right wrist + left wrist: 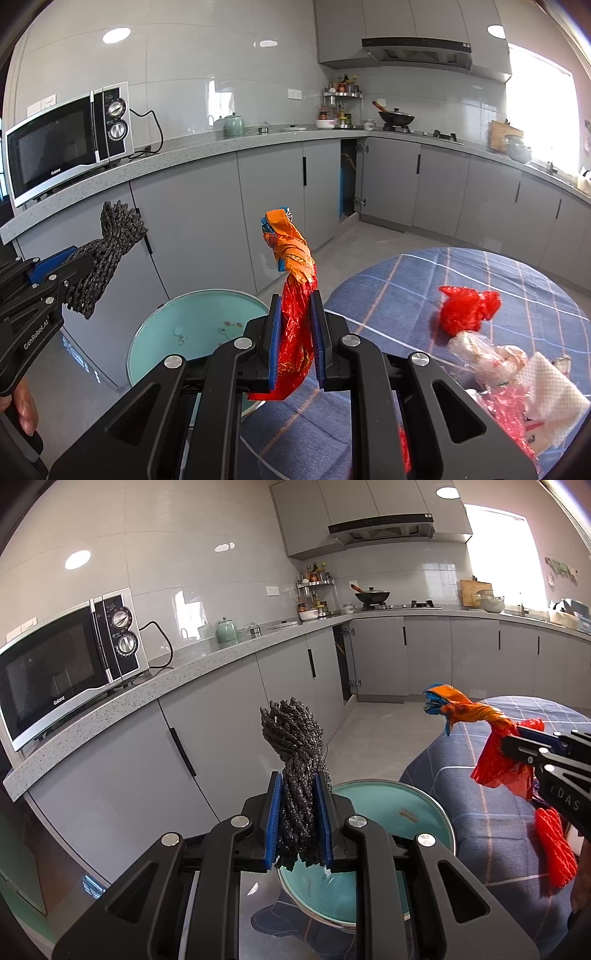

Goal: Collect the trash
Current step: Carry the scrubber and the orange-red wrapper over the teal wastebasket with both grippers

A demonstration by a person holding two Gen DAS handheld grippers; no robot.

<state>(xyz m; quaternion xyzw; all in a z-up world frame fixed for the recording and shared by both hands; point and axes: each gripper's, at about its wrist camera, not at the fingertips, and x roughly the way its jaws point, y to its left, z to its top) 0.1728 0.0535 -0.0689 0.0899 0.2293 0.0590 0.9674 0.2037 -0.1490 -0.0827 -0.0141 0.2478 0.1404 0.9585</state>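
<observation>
My left gripper is shut on a bundle of dark grey twisted rope, which stands up out of the blue pads. It hangs over a round teal glass top. My right gripper is shut on a twisted red and orange plastic wrapper with a blue tip. It sits between the teal top and the table. Each view shows the other gripper: the right gripper with its wrapper at the right edge, the left gripper with the rope at the left.
A round table with a blue checked cloth carries a red plastic bag, a clear bag, a white paper towel and a red net. Grey cabinets and a counter with a microwave run behind.
</observation>
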